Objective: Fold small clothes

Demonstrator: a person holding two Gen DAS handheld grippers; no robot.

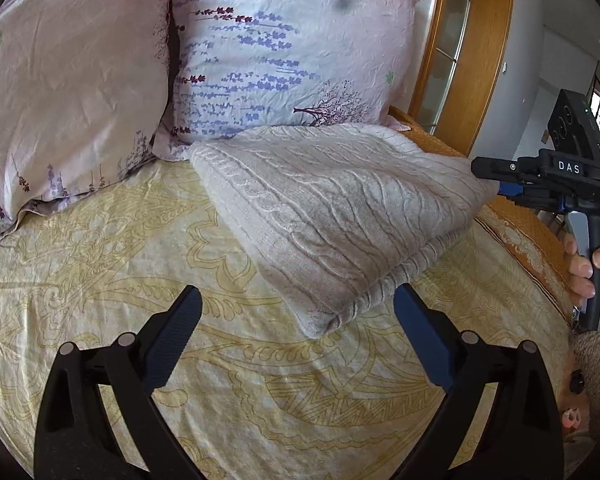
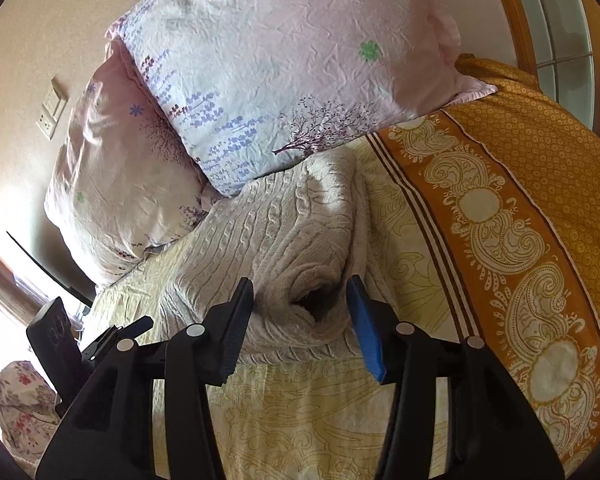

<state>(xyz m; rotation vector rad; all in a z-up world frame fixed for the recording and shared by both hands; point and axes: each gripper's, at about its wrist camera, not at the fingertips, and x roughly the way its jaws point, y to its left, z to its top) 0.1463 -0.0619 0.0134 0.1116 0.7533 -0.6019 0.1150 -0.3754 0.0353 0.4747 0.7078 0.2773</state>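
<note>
Knitted sweater (image 2: 284,248) seemingly between right hand-held gripper (image 2: 300,292)

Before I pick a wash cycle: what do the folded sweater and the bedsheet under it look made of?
Folded sweater: soft matte knit, probably wool or acrylic, judging by raised cable ribs and fuzzy surface. Bedsheet: thin woven fabric, likely cotton, with printed yellow paisley, fine creases and little sheen.
</note>
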